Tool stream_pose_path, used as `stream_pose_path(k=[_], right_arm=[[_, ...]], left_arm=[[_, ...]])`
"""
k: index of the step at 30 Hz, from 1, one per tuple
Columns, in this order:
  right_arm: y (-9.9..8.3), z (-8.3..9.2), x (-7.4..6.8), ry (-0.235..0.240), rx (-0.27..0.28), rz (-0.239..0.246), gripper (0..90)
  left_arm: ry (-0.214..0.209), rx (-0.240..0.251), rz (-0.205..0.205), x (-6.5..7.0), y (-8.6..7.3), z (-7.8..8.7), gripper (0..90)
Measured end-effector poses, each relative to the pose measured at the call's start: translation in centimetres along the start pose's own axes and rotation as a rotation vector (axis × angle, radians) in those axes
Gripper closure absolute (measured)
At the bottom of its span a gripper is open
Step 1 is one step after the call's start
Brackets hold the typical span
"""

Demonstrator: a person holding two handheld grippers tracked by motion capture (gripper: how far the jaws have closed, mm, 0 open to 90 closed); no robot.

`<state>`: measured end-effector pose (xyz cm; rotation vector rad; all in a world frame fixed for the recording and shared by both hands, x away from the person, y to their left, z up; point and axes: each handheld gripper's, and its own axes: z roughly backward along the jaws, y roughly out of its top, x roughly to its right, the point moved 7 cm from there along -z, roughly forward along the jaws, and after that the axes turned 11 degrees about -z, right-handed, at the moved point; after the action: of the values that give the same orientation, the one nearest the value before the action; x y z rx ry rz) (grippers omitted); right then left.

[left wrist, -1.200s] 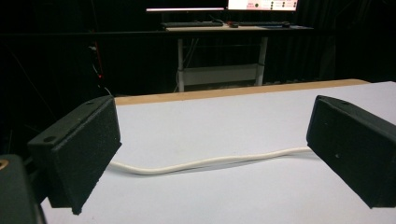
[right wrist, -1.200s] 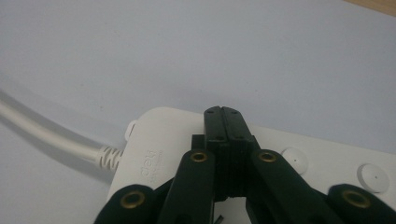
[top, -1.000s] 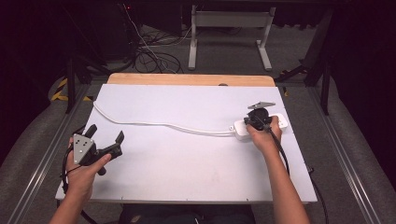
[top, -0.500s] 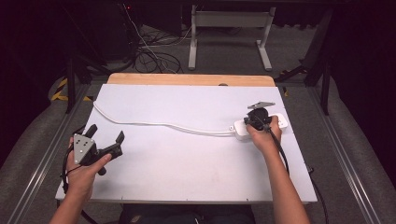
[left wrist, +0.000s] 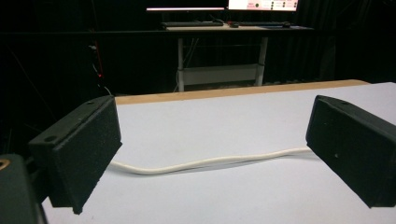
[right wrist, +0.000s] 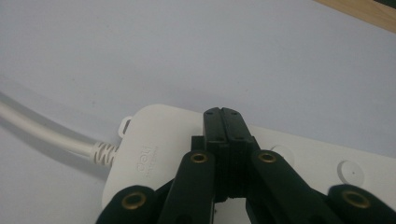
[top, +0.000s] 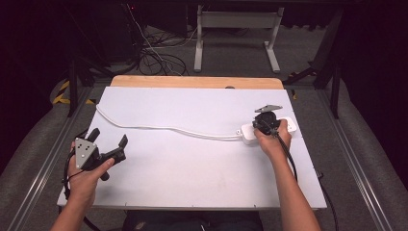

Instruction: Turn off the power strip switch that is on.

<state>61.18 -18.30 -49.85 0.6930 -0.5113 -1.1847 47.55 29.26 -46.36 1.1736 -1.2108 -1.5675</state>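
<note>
A white power strip (top: 288, 125) (right wrist: 154, 149) lies at the right side of the white table (top: 192, 159), and its white cable (top: 163, 128) (left wrist: 205, 162) snakes off to the far left. My right gripper (top: 266, 123) (right wrist: 222, 115) hangs just over the strip's cable end, jaws pressed together with nothing between them. At the table's left front, my left gripper (top: 108, 137) (left wrist: 210, 149) is held low over the surface. It stands wide open and empty, and the cable crosses the table beyond its pads (left wrist: 84, 149).
A wooden strip (top: 197, 82) runs along the table's far edge. Beyond it, a white desk frame (top: 235, 33) and tangled dark cables (top: 159, 57) sit on the floor. Metal rails (top: 356, 159) flank the table on both sides.
</note>
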Motion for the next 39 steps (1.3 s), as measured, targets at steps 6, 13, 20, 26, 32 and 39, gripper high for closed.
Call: stream_pose_path(k=[6,13,20,26,32,39], right_arm=[[0.7,1.5,0.4,0.039,0.061,-0.04,90.0],[0.7,4.7,0.7,0.103,0.154,-0.067,90.0],[0.9,9.2,1.4,0.216,0.35,-0.159,90.0],[0.1,10.4,1.4,0.243,0.425,-0.198,90.0],[-1.0,12.1,0.8,0.271,0.597,-0.171,90.0],[-3.3,13.8,1.4,0.283,0.77,-0.174,90.0]], left_arm=[[0.0,-0.004,-0.004,0.0,-0.1,0.0,3.8],[-0.002,-0.003,-0.001,0.1,0.0,-0.2,3.8],[-0.009,-0.002,0.006,0.2,0.1,-0.6,3.8],[-0.02,0.0,0.011,0.5,0.2,-1.0,3.8],[-0.028,0.004,0.01,0.7,0.3,-1.2,3.8],[-0.025,0.003,0.01,0.6,0.3,-1.2,3.8]])
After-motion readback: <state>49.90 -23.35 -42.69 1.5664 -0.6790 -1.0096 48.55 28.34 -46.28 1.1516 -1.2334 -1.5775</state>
